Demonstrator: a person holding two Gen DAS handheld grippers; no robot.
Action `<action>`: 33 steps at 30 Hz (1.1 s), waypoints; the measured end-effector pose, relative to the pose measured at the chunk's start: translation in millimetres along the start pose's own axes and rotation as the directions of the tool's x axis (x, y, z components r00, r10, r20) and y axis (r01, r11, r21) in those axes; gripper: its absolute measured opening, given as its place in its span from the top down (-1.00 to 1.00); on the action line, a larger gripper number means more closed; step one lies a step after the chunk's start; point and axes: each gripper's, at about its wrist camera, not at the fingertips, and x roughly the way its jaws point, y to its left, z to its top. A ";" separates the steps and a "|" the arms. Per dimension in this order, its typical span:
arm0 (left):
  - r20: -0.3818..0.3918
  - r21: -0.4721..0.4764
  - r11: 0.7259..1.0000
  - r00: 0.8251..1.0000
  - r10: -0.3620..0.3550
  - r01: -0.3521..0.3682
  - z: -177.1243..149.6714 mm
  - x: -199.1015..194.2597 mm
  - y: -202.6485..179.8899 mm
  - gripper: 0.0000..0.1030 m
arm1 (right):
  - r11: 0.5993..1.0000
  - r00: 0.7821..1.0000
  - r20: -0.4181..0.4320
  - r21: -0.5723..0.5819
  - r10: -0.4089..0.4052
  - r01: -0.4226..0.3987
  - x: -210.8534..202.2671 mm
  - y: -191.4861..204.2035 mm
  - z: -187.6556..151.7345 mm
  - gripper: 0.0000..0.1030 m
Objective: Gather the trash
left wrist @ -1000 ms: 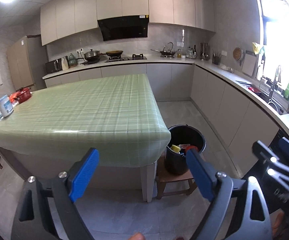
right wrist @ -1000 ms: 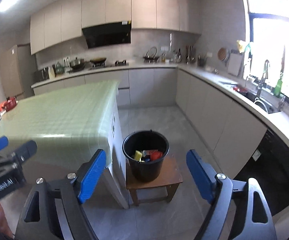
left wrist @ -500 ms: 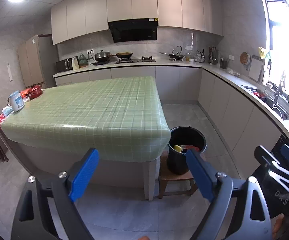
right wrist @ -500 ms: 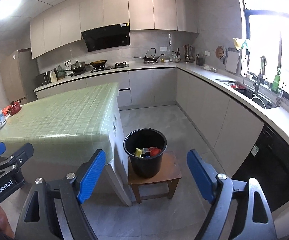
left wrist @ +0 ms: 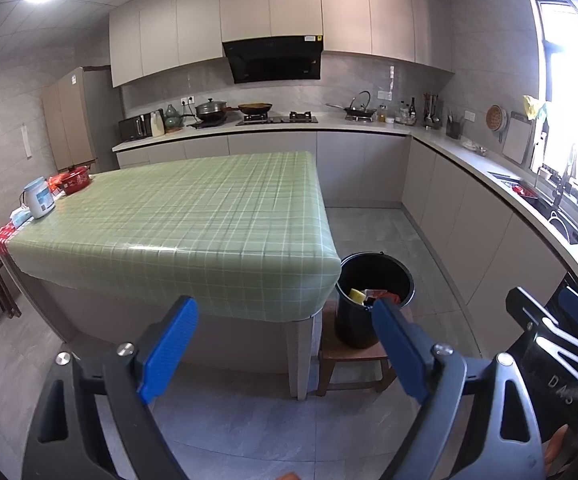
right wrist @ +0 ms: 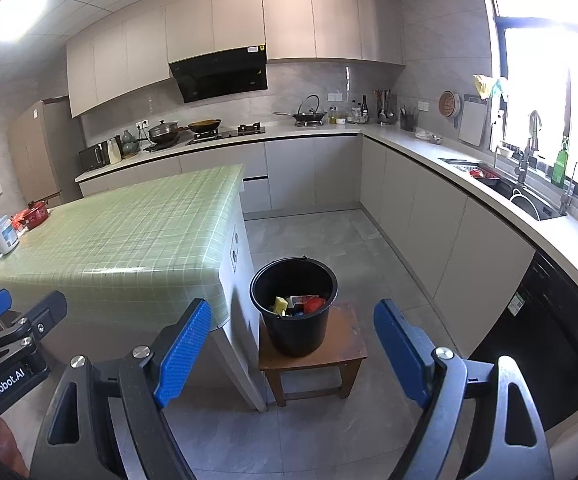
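**Bucket sits dead ahead of the right jaws, off to the side for the left**

Nearest the lens, the right gripper (right wrist: pixel 291 350) holds its 2 blue pads wide apart, nothing between them. Just past them, centre frame, the black bucket (right wrist: pixel 293 320) stands upright on a small wooden stool (right wrist: pixel 343 344), with yellow and red trash (right wrist: pixel 299 304) lying in its bottom. It lines up squarely between those jaws, so the right hand looks the better placed.

Over in the left wrist view, the left gripper (left wrist: pixel 285 350) is also spread and empty, and the bucket sits right of centre, partly behind the right-hand pad. Farther back, left of frame, the green checked table (left wrist: pixel 193 216) carries only a few things at its far left edge.
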 end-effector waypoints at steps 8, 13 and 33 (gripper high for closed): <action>0.001 0.003 1.000 1.000 0.002 -0.002 1.1 0.4 0.0 -0.75 | 1.000 1.000 -0.003 -0.003 0.000 0.000 1.0 -0.3 2.6 -0.66; -0.007 0.004 1.000 1.000 -0.001 0.001 2.1 1.3 0.0 -0.75 | 1.000 1.000 -0.009 0.000 -0.002 0.002 3.5 1.1 3.5 -0.66; -0.015 0.018 1.000 1.000 -0.010 0.010 4.7 -1.3 -8.5 -0.75 | 1.000 1.000 -0.011 0.004 0.000 0.000 4.2 -1.1 1.8 -0.66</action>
